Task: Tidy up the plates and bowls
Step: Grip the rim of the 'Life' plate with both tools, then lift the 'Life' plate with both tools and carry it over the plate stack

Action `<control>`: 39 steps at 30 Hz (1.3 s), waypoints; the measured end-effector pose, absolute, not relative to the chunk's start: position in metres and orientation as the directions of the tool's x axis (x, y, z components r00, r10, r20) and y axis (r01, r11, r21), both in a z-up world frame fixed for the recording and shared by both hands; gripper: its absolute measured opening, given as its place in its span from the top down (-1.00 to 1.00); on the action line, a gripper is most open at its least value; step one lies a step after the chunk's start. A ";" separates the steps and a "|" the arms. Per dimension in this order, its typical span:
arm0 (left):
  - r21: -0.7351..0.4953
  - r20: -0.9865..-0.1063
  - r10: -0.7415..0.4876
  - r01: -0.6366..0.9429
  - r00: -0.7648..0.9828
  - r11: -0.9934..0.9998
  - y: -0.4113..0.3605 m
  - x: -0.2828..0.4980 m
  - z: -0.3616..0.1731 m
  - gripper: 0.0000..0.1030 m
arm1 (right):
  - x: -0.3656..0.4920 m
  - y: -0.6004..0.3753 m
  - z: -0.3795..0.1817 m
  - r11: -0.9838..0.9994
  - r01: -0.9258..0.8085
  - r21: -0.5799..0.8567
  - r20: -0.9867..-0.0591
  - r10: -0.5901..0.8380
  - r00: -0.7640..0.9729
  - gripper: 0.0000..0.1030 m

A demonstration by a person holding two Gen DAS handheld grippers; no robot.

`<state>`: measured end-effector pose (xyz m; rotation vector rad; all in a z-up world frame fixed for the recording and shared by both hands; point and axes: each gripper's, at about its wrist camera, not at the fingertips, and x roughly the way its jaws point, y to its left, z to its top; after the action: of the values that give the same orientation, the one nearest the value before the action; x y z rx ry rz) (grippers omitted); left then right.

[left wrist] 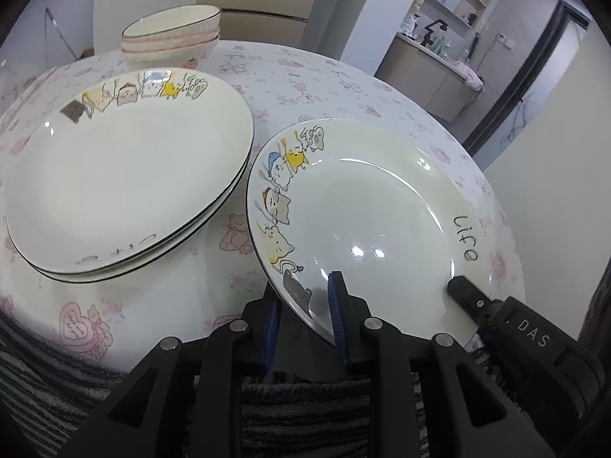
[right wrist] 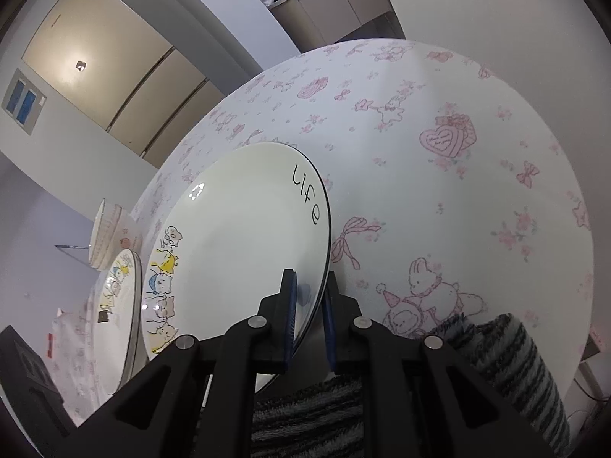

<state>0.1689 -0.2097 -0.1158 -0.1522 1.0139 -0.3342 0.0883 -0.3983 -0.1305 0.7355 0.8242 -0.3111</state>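
Observation:
A white plate (left wrist: 362, 221) with cartoon cats and the word "Life" lies at the near right of the round table. My left gripper (left wrist: 305, 316) is shut on its near rim beside the grey cat, one blue pad under the rim and one on top. My right gripper (right wrist: 308, 316) is shut on the same plate (right wrist: 236, 248), its fingertip (left wrist: 464, 290) resting on the rim below "Life". A stack of matching plates (left wrist: 126, 175) sits to the left. Behind it stands a stack of ribbed bowls (left wrist: 172, 38).
The table (right wrist: 439, 198) wears a white cloth with pink bows and bears. Dark striped fabric (left wrist: 305, 412) lies along its near edge below both grippers. The cloth to the right of the held plate is bare. Cabinets and a doorway stand beyond the table.

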 end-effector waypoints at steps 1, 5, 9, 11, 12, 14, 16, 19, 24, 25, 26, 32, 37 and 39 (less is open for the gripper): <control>-0.281 -0.806 -0.348 0.209 0.479 0.937 -0.210 0.169 -0.116 0.49 | 0.087 -0.396 -0.126 0.725 0.518 0.455 -0.753 0.003 0.658 0.76; -0.296 -0.784 -0.379 0.241 0.492 0.924 -0.210 0.167 -0.108 0.49 | 0.078 -0.388 -0.108 0.760 0.510 0.403 -0.719 -0.082 0.690 0.75; -0.280 -0.755 -0.380 0.262 0.534 0.924 -0.209 0.161 -0.091 0.49 | 0.073 -0.387 -0.098 0.774 0.497 0.392 -0.710 -0.089 0.699 0.74; -0.295 -0.749 -0.394 0.264 0.533 0.918 -0.205 0.160 -0.086 0.49 | 0.070 -0.386 -0.093 0.769 0.493 0.407 -0.701 -0.083 0.708 0.73; -0.303 -0.746 -0.400 0.263 0.533 0.916 -0.203 0.160 -0.083 0.49 | 0.068 -0.385 -0.090 0.769 0.491 0.410 -0.697 -0.084 0.712 0.72; -0.313 -0.735 -0.408 0.263 0.541 0.913 -0.197 0.157 -0.077 0.49 | 0.066 -0.381 -0.082 0.774 0.481 0.412 -0.684 -0.087 0.725 0.72; -0.312 -0.723 -0.406 0.260 0.558 0.914 -0.190 0.154 -0.070 0.49 | 0.066 -0.374 -0.074 0.788 0.465 0.403 -0.670 -0.092 0.736 0.72; -0.305 -0.699 -0.394 0.250 0.596 0.919 -0.173 0.148 -0.056 0.49 | 0.070 -0.359 -0.062 0.817 0.432 0.382 -0.652 -0.093 0.753 0.72; -0.293 -0.672 -0.355 0.207 0.650 0.933 -0.135 0.146 -0.038 0.49 | 0.083 -0.327 -0.051 0.837 0.363 0.411 -0.628 -0.029 0.778 0.71; -0.290 -0.667 -0.344 0.195 0.661 0.937 -0.125 0.147 -0.034 0.49 | 0.086 -0.321 -0.049 0.841 0.350 0.413 -0.625 -0.018 0.780 0.71; -0.288 -0.665 -0.335 0.185 0.667 0.940 -0.117 0.147 -0.033 0.49 | 0.089 -0.313 -0.047 0.849 0.335 0.409 -0.623 -0.009 0.782 0.71; -0.298 -0.660 -0.288 0.109 0.694 0.948 -0.065 0.150 -0.030 0.49 | 0.108 -0.267 -0.043 0.875 0.265 0.406 -0.613 0.046 0.789 0.71; -0.275 -0.659 -0.239 0.067 0.713 0.959 -0.025 0.149 -0.031 0.48 | 0.122 -0.232 -0.049 0.884 0.213 0.416 -0.626 0.109 0.773 0.71; -0.270 -0.658 -0.230 0.060 0.717 0.961 -0.016 0.151 -0.031 0.48 | 0.125 -0.221 -0.050 0.890 0.198 0.410 -0.627 0.118 0.770 0.71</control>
<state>0.1506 -0.0164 -0.0307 -0.2365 0.7557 -0.1622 0.1252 -0.2210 -0.0495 0.4812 0.6977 -0.0458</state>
